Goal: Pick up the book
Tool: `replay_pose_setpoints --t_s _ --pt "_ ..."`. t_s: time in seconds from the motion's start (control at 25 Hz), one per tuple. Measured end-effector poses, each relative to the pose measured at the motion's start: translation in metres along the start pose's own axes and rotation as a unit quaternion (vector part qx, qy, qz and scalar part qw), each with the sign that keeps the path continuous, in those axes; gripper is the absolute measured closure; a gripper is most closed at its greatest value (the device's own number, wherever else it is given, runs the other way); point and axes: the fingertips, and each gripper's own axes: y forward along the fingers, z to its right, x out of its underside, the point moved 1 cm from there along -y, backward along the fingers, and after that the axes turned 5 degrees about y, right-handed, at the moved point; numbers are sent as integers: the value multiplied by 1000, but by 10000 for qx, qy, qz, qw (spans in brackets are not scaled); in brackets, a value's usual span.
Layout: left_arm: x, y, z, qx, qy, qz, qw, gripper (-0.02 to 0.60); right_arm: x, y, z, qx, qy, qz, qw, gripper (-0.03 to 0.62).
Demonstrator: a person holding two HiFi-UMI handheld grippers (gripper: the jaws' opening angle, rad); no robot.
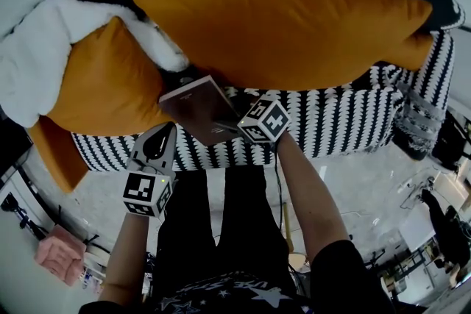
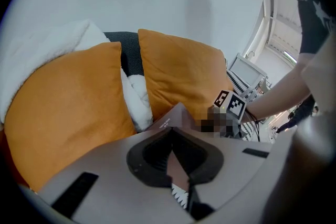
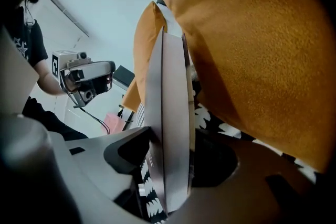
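Lifting looks like the step in hand. The book [image 1: 200, 108] sits tilted at the middle of the head view, its far corner toward the cushions and its near edge seemingly raised off the sofa [image 1: 331, 121] seat. The right gripper [image 3: 169, 157] takes it from its 4 o'clock side. In the right gripper view the book stands edge-on between the two jaws, with a pad lying flat against each cover, so I read a pinch on it. The left gripper [image 1: 160, 137] waits at the book's 7 o'clock, its jaws drawn nearly together. A thin wedge of the book's colour shows in the gap, and I cannot tell whether a corner is caught there. The next move probably calls for a firm squeeze and a steady raise toward the person, clear of the big cushion [image 1: 287, 26] at 12 o'clock. Held near one corner, so thin and smooth a slab could swing or slide in the pads. The book is slim, flat and rectangular, with a dark brownish matte cover, a pale page edge and small print on the spine. The big cushion and the smaller cushion [image 1: 103, 84] at 9 o'clock are plump, mustard-orange and finely napped. A white fluffy blanket [image 1: 37, 55] is draped at 10 o'clock. The sofa cover is black cloth with rows of white leaf shapes.
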Motion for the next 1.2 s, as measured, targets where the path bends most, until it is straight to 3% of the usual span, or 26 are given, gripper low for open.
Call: replay_pose_setpoints --t_s 0.4,0.88,1.2 --pt "-8 -16 -5 -33 -71 128 9999 575 2 -14 -38 -96 -52 21 9999 428" --pt "-30 -59 -6 -36 134 498 9987 575 -26 -49 -90 -182 466 1109 9926 436" --pt "-48 -112 -11 9 288 840 9960 575 -42 -74 -149 -158 662 1664 9837 436"
